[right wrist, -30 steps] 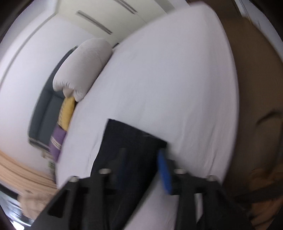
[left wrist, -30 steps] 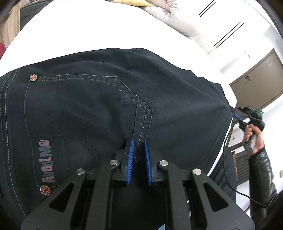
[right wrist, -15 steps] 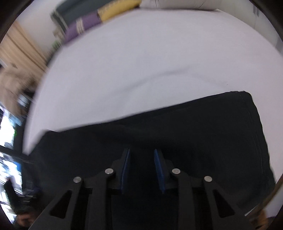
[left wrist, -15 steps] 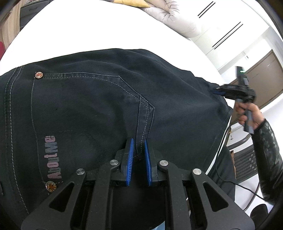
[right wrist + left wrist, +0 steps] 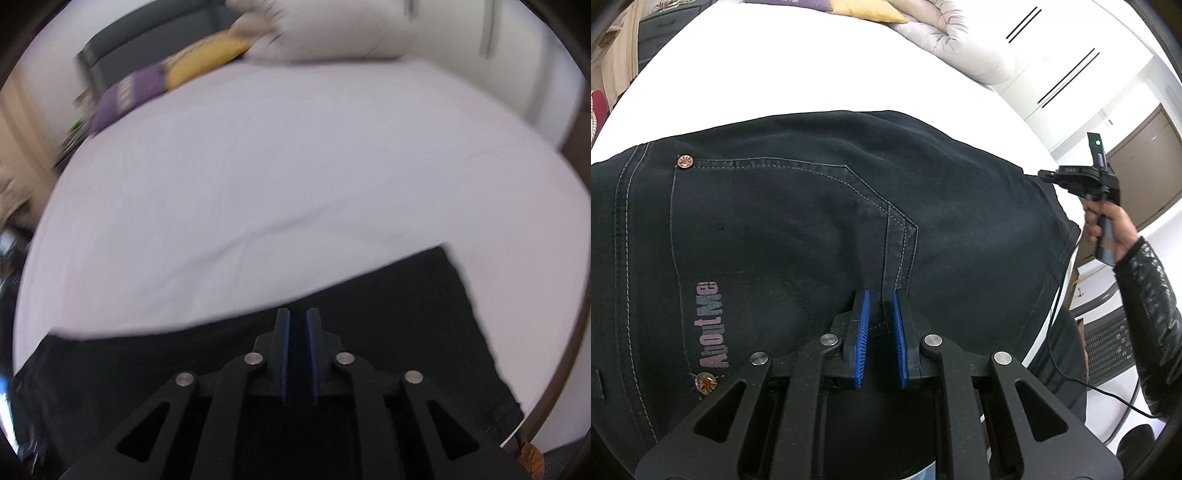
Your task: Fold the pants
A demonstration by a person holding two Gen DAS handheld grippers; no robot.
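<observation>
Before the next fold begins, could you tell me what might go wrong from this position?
1. The left gripper pinches only a narrow seam of the pants; lifting may let the heavy fabric slip out.
2. The right gripper is nearly closed over the pants' edge, but the view is blurred; it may have caught little or no cloth, so the fold could go crooked.

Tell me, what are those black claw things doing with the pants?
A person is folding dark jeans on a white bed. The left gripper pinches a seam near the back pocket. The right gripper hovers over the trouser leg, fingers nearly together; whether it grips cloth is unclear.
</observation>
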